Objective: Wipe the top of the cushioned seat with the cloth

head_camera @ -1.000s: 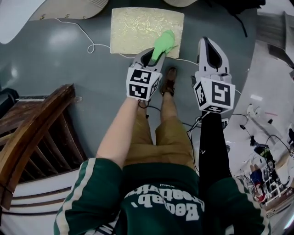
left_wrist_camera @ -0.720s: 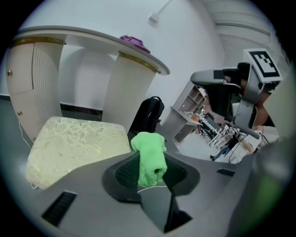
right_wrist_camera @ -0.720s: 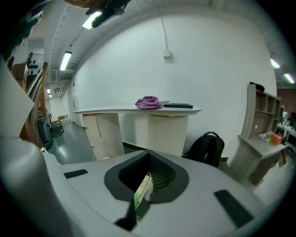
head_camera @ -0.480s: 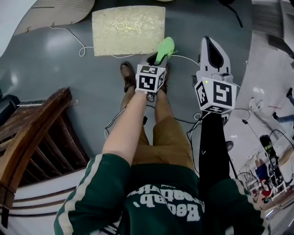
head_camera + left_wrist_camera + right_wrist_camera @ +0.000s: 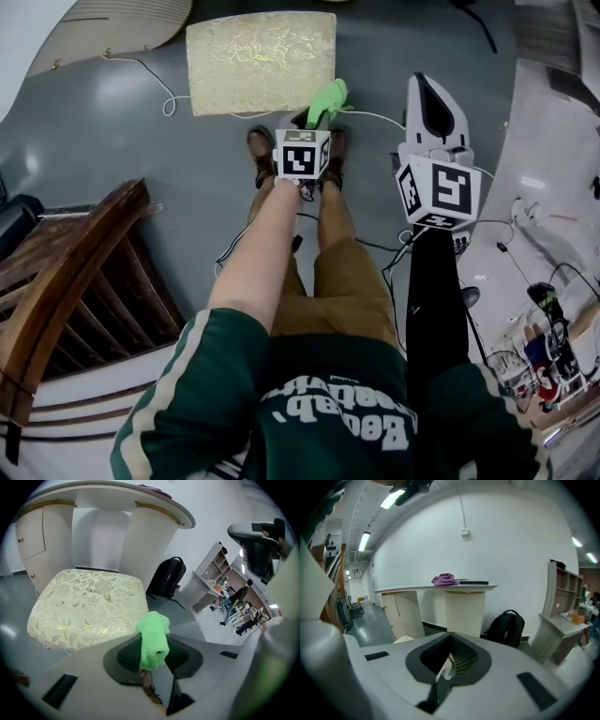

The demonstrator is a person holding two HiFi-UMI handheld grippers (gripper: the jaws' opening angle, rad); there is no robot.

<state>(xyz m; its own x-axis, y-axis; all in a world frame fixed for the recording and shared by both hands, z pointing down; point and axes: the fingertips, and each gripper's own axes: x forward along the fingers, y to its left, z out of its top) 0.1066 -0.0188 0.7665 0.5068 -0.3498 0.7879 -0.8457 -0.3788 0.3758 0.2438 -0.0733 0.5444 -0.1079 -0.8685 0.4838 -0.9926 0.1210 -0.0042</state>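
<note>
Only one cloth (image 5: 328, 97), one seat (image 5: 261, 61).

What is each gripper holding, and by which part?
The left gripper is shut on the green cloth, pinching one end; the rest sticks out. The right gripper is shut and empty.

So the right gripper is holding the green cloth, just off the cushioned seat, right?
No, it's the left gripper holding the green cloth, just off the cushioned seat. The left gripper view shows the cloth clamped between its jaws.
</note>
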